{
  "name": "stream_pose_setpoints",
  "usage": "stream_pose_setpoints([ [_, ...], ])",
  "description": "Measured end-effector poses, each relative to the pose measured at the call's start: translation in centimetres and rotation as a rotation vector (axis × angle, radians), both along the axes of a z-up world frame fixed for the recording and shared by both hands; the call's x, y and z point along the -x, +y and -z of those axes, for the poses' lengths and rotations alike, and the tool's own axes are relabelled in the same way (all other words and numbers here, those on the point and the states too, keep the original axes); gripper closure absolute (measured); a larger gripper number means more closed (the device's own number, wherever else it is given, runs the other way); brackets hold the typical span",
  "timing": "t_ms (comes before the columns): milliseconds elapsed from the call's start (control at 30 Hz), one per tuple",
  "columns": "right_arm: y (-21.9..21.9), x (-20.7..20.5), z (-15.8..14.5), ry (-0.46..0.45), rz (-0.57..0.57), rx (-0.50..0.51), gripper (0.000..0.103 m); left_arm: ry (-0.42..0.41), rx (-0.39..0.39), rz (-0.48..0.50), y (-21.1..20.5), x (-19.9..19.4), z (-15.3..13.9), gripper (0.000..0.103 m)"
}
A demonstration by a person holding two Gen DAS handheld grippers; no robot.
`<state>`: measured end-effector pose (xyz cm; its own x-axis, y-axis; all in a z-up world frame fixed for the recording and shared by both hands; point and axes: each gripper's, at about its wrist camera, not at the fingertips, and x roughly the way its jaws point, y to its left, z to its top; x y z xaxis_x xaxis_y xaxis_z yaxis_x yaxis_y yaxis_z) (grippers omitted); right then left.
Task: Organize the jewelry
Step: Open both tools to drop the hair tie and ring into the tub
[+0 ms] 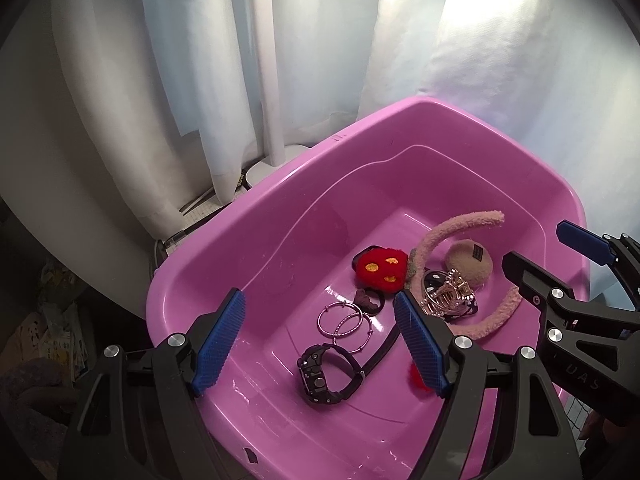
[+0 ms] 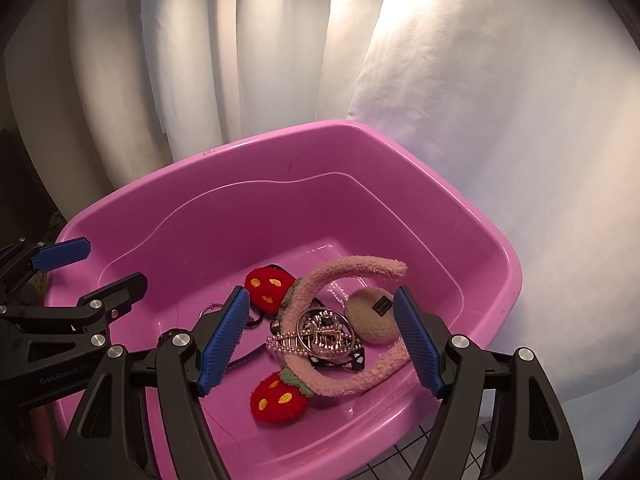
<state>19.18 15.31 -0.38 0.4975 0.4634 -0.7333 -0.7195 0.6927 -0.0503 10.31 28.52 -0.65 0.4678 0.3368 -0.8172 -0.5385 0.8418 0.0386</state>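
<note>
A pink plastic tub point(image 1: 224, 240) point(image 2: 460, 216) holds the jewelry. In it lie a black watch point(image 1: 320, 376), silver hoop bracelets point(image 1: 346, 324), a small dark hair tie point(image 1: 370, 300), a fuzzy pink headband point(image 1: 436, 240) point(image 2: 340, 272) with red strawberry puffs point(image 1: 380, 270) point(image 2: 276, 398), a tan puff point(image 1: 468, 266) point(image 2: 370, 316) and a gold pearl claw clip point(image 1: 444, 294) point(image 2: 320, 338). My left gripper point(image 1: 320, 344) is open above the watch and bracelets. My right gripper point(image 2: 320, 342) is open above the clip and also shows in the left wrist view point(image 1: 536, 252).
White curtains point(image 1: 480, 60) point(image 2: 500, 120) hang behind the tub. A white lamp pole and base point(image 1: 272, 132) stand behind its left corner. Clutter of papers point(image 1: 60, 320) lies to the left. A wire grid surface point(image 2: 460, 452) shows under the tub.
</note>
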Motion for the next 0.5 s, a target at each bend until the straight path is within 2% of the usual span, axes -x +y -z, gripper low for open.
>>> stream_pose_setpoints([
  [500, 0.34, 0.28, 0.03, -0.006, -0.016, 0.019, 0.032, 0.006, 0.012, -0.009, 0.28, 0.06, 0.30, 0.024],
])
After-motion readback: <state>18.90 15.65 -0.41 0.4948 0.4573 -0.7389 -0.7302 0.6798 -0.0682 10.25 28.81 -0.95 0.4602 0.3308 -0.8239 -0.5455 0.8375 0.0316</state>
